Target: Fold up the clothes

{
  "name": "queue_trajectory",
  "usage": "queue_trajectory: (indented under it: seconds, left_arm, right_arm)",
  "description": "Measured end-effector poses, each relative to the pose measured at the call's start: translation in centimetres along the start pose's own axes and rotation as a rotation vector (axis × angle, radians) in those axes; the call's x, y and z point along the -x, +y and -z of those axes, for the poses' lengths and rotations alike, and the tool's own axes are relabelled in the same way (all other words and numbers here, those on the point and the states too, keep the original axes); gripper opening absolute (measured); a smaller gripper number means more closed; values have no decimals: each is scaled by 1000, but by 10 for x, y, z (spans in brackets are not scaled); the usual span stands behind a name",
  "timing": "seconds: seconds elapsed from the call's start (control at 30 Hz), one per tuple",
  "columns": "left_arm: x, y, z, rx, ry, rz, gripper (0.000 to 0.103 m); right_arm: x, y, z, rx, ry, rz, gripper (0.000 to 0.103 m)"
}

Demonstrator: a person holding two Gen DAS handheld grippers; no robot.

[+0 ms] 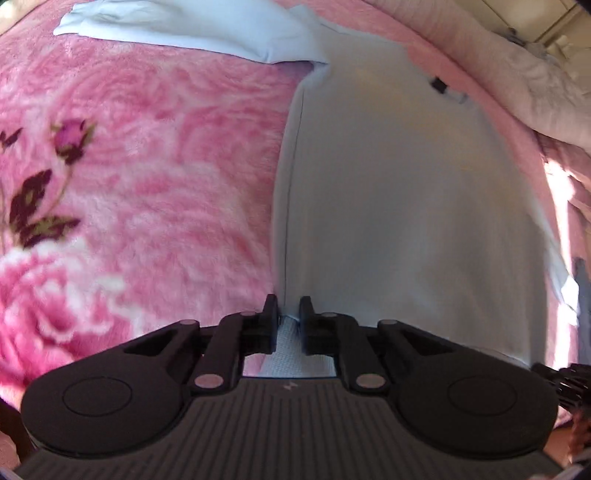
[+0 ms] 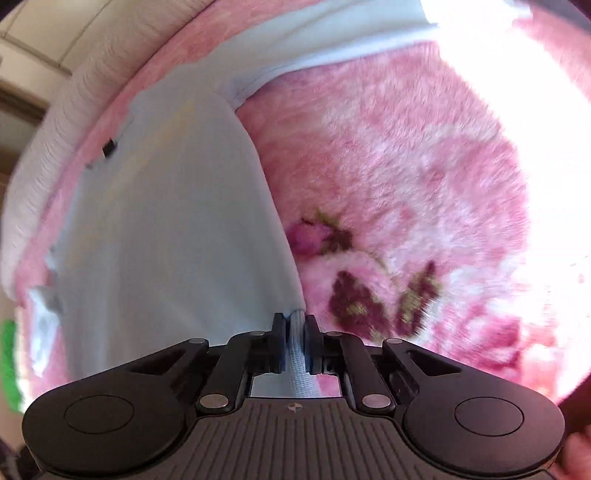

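A pale blue long-sleeved top [image 1: 399,192] lies spread on a pink floral blanket [image 1: 155,177]. Its left sleeve [image 1: 192,29] stretches out to the left at the far end. My left gripper [image 1: 288,310] is shut on the ribbed hem at the top's near left corner. In the right wrist view the same top [image 2: 166,229] runs away from me, its right sleeve [image 2: 332,40] reaching to the upper right. There my right gripper [image 2: 294,325] is shut on the ribbed hem at the near right corner. A small black tag [image 2: 109,147] sits by the collar.
The blanket [image 2: 406,166] covers the bed, with dark rose prints [image 2: 369,291] near my right gripper and others [image 1: 40,195] left of my left gripper. A pale quilt [image 1: 546,85] is bunched beyond the collar. Strong glare [image 2: 535,74] washes out the right wrist view's upper right.
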State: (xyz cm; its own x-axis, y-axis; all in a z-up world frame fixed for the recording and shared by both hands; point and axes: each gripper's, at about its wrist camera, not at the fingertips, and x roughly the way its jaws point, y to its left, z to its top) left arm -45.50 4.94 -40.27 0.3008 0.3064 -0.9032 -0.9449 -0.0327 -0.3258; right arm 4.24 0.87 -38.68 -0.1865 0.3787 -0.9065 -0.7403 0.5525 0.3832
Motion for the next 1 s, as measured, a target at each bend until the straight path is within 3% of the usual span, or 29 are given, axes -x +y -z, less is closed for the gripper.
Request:
queue_trajectory:
  seconds: [0.07, 0.1, 0.17, 0.23, 0.3, 0.43, 0.53, 0.6, 0.7, 0.8, 0.87, 0.9, 1.0]
  left_arm:
    - [4, 9, 2, -12, 22, 9, 16]
    - [8, 17, -2, -1, 28, 19, 24]
    - [16, 38, -22, 55, 15, 48, 27]
    - [24, 67, -51, 106, -57, 60, 36]
    - [31, 99, -84, 168, -144, 24, 43]
    - [22, 175, -154, 462, -331, 16, 46]
    - [0, 219, -187, 726, -404, 56, 50]
    - [-17, 236, -197, 834, -423, 77, 46]
    - [-20, 232, -200, 755, -438, 9, 5]
    - [8, 213, -181, 573, -516, -105, 4]
    - [29, 209, -155, 522, -545, -180, 4]
    - [37, 211, -141, 504, -544, -222, 4]
    - [39, 218, -105, 450, -446, -316, 10]
  right_arm:
    - [-4, 6, -1, 17, 18, 64, 9]
    - [-8, 9, -5, 3, 23, 86, 17]
    - [-12, 12, -10, -54, 27, 124, 32]
    - [-14, 13, -14, -114, 23, 152, 44]
    - [-16, 14, -19, -175, 19, 180, 57]
    - [-20, 16, -28, -290, 11, 234, 60]
    - [-29, 28, -29, -247, 5, 266, 67]
    - [-37, 40, -27, -189, 8, 288, 74]
    - [-41, 46, -13, -147, 5, 310, 81]
    - [-41, 48, -9, -154, -9, 303, 83]
    - [-37, 44, -6, -149, -10, 290, 83]
    - [-35, 42, -5, -149, -10, 282, 83]
    - [-32, 33, -6, -141, -4, 258, 85]
